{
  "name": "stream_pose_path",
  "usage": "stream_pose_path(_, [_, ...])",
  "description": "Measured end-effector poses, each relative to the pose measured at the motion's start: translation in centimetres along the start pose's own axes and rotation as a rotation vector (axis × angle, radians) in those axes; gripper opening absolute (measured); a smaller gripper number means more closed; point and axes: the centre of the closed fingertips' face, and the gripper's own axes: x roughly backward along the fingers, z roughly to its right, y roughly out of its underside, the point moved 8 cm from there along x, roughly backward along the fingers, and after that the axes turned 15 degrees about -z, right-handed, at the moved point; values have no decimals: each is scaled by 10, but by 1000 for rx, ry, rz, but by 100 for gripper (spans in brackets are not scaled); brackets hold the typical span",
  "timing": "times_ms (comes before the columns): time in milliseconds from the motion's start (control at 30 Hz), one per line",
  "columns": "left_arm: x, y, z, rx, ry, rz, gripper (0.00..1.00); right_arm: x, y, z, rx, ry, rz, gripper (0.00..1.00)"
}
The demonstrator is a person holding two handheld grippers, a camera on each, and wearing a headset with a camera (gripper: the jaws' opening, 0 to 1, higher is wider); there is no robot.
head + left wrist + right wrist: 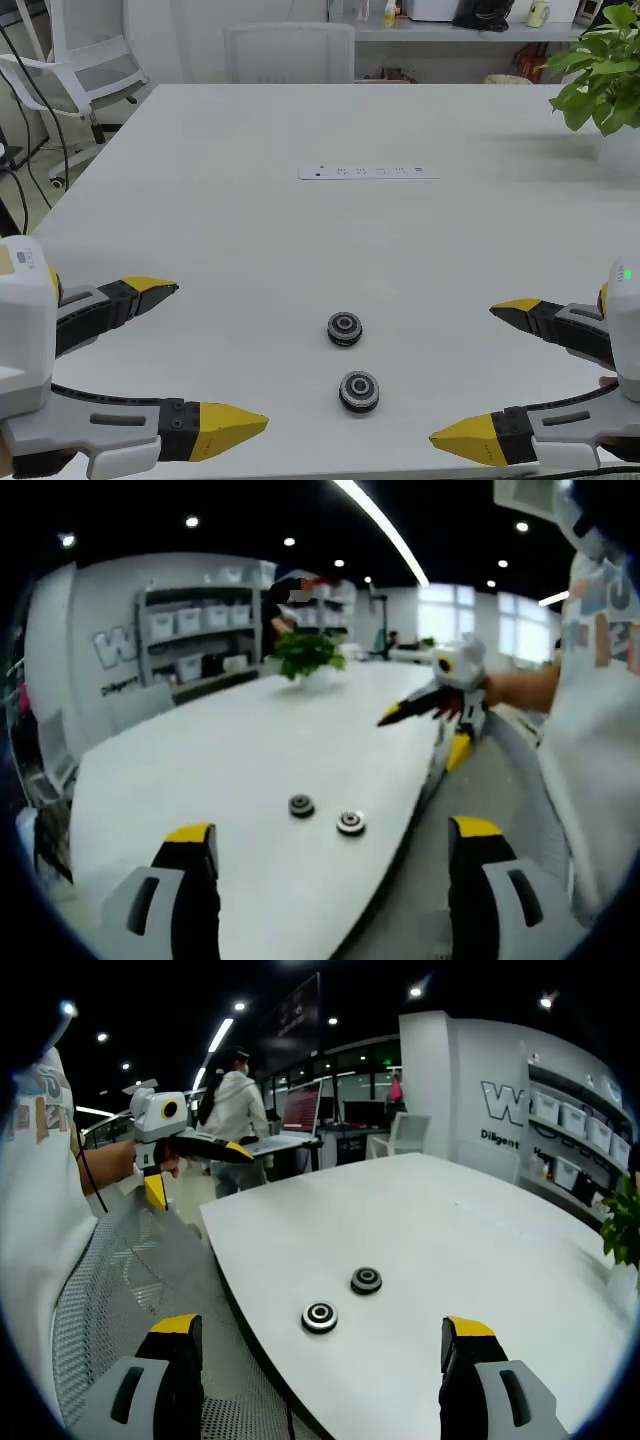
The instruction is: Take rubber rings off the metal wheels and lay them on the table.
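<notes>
Far wheel [345,329] and near wheel [359,391] lie flat on the table [250,220] by its front edge, close but not touching. Each has a silver hub with a black rubber ring still on it. Left gripper [220,355] and right gripper [462,373] flank them, jaws spread wide, empty.

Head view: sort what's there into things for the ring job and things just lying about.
For the job: near wheel, far wheel, left gripper, right gripper, both open.
Lying about: power strip, potted plant, chair.
</notes>
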Motion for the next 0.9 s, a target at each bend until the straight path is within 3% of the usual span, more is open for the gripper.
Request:
stream_pose_path(667, [-12, -8, 3, 32, 16, 24, 96, -2, 0, 7, 17, -36, -24, 99])
stream_pose_path(900, [-10, -7, 3, 59, -34, 43, 96, -4, -1, 10, 59, -72, -38, 99])
